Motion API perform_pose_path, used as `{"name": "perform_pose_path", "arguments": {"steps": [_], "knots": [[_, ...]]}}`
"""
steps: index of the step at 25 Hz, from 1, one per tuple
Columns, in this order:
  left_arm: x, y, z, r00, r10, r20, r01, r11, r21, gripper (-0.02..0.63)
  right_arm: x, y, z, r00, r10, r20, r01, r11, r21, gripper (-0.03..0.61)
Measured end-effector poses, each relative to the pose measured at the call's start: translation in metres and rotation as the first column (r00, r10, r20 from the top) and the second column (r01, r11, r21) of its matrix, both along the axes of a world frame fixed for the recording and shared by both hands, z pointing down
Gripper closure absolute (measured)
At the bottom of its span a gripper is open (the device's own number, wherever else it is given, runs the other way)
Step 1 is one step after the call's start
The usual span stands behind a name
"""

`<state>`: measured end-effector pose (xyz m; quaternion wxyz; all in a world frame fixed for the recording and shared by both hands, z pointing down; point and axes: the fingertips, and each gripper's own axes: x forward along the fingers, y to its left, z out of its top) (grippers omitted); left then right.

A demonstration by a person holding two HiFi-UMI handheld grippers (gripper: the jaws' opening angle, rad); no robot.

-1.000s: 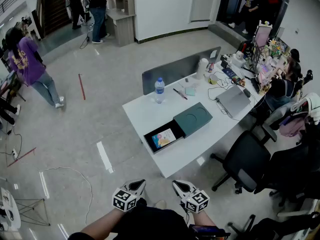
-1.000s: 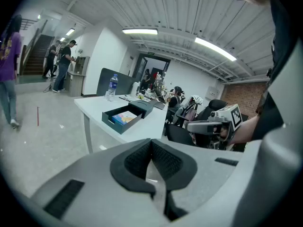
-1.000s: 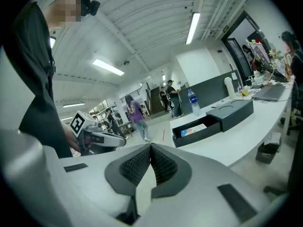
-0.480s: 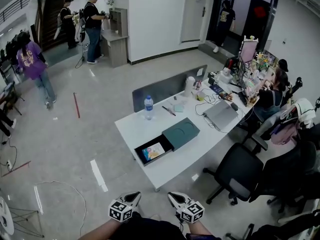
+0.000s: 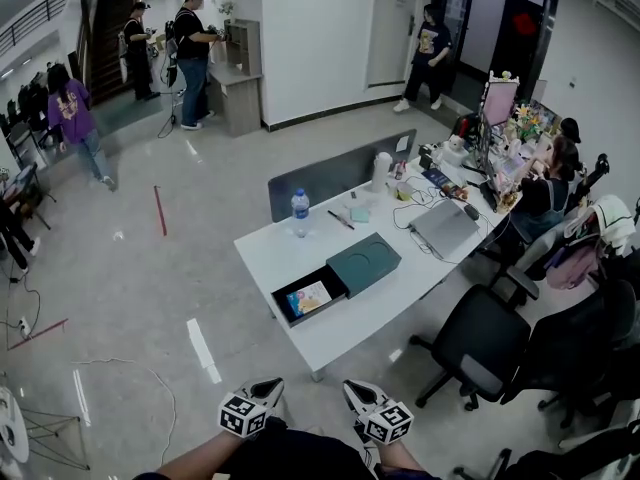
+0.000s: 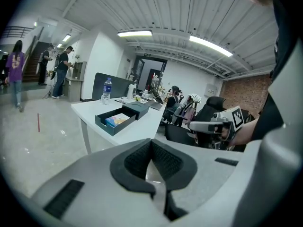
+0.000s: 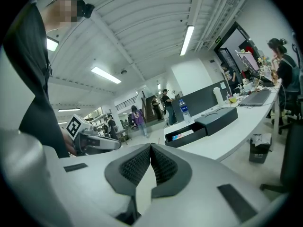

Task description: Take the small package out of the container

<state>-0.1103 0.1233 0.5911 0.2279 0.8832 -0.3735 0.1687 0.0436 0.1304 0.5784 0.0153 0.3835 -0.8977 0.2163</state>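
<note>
1. Left tool (image 5: 270, 388) and right tool (image 5: 352, 390): both jaws closed, nothing in them, held low, well apart from the table (image 5: 290, 253).
2. Floor (image 5: 150, 298) lies between the tools and the table; an office chair (image 5: 478, 343) stands at the right.
3. Small package (image 5: 309, 297) lies in the black container (image 5: 282, 303) near the table's front edge, with a teal lid (image 5: 363, 264) against it.
4. Water bottle (image 5: 300, 213) and laptop (image 5: 445, 226) sit farther back.

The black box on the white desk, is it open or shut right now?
Open. The black box has its green lid off, lying beside it on the desk, and the colourful small package shows inside.
</note>
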Motion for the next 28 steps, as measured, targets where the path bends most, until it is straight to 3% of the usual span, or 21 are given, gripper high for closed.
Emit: {"name": "perform_pose_path", "arguments": {"steps": [12, 28], "knots": [[0.005, -0.038, 0.008, 1.0, 0.024, 0.009, -0.024, 1.0, -0.019, 0.604, 0.01, -0.024, 0.008, 0.998, 0.066, -0.01, -0.067, 0.997, -0.027, 0.552], [0.009, -0.132, 0.007, 0.989, 0.146, -0.029, -0.147, 0.989, -0.02, 0.604, 0.001, -0.097, -0.003, 0.983, 0.175, -0.058, -0.176, 0.984, -0.022, 0.552]]}}
